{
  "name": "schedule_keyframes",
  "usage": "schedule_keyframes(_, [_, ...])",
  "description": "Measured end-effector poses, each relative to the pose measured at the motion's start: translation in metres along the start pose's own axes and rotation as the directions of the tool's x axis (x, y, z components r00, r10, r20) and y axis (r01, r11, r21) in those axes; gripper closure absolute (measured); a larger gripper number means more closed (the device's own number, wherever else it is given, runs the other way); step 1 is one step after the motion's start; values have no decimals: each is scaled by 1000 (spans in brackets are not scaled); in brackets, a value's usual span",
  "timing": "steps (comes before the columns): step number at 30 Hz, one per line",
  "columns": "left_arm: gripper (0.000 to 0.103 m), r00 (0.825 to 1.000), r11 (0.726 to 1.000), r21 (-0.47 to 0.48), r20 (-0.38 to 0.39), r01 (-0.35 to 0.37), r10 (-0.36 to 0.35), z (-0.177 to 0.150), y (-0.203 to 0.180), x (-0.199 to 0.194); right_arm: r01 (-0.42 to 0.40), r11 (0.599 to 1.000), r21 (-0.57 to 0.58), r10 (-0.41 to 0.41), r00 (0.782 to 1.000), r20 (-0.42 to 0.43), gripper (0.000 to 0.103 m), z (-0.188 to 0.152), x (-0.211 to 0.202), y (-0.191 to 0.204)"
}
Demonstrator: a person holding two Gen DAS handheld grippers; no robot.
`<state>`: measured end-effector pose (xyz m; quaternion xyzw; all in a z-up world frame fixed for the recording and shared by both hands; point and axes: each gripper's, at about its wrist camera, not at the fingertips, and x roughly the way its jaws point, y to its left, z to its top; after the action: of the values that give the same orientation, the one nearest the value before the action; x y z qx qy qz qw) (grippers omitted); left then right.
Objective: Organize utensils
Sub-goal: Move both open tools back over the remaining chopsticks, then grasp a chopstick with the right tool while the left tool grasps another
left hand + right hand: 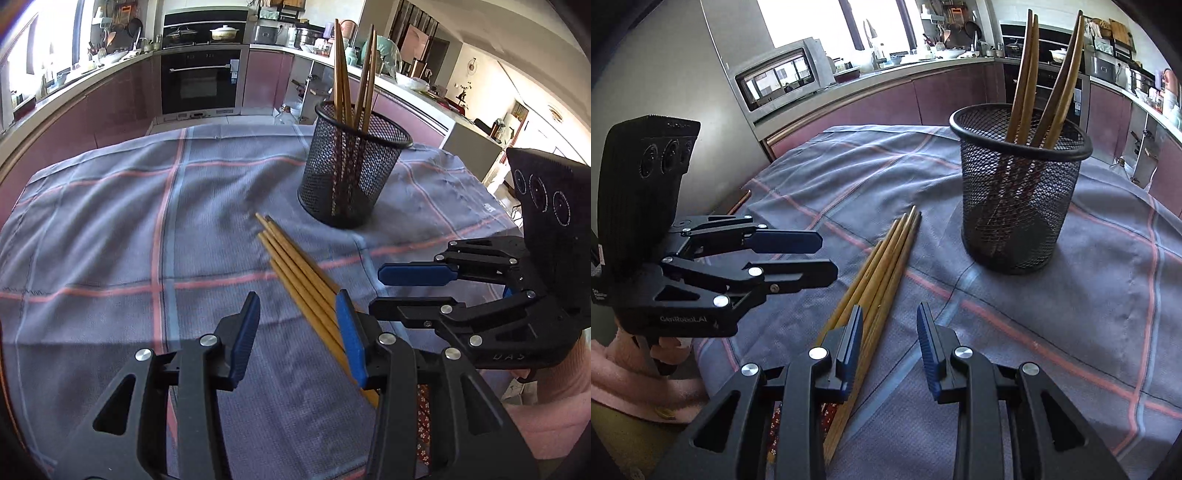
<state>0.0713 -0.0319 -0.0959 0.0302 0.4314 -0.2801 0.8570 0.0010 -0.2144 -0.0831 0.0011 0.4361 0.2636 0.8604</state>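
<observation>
Several wooden chopsticks (295,269) lie in a bundle on the checked cloth; the right wrist view shows them too (882,266). A black mesh cup (351,166) stands behind them with several chopsticks upright in it, also in the right wrist view (1019,184). My left gripper (297,328) is open and empty, with its right finger over the near part of the bundle. My right gripper (890,339) is open and empty, with its left finger over the bundle. Each gripper shows in the other's view, the right (413,291) and the left (820,258).
The grey cloth with pink lines (147,240) covers the table. Kitchen counters, an oven (201,81) and a microwave (779,77) stand beyond the table's far edge. The table edge drops off at the right in the left wrist view.
</observation>
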Motion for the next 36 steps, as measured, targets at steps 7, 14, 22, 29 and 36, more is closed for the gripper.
schedule_keyframes(7, [61,1000,1000,12,-25,15,-15,-12,-10,9,36,999,-3,-36,999,-26,77,-9,9,4])
schedule_keyframes(14, [61,999,1000,23,-48,17,-15,-17,-15,15,52,998,20,-51,998,-27,79,-12,5,-4])
schedule_keyframes(22, [61,998,999,36,-58,3,-1,-19,-17,20,62,998,24,-62,998,-28,79,-11,4,-7])
schedule_keyframes(29, [74,998,1000,27,-59,-2,3,-17,-10,21,51,999,13,-51,998,-28,80,-7,9,-1])
schedule_keyframes(36, [87,998,1000,7,-69,-2,2,-12,0,24,62,998,18,-62,998,-30,87,0,14,-2])
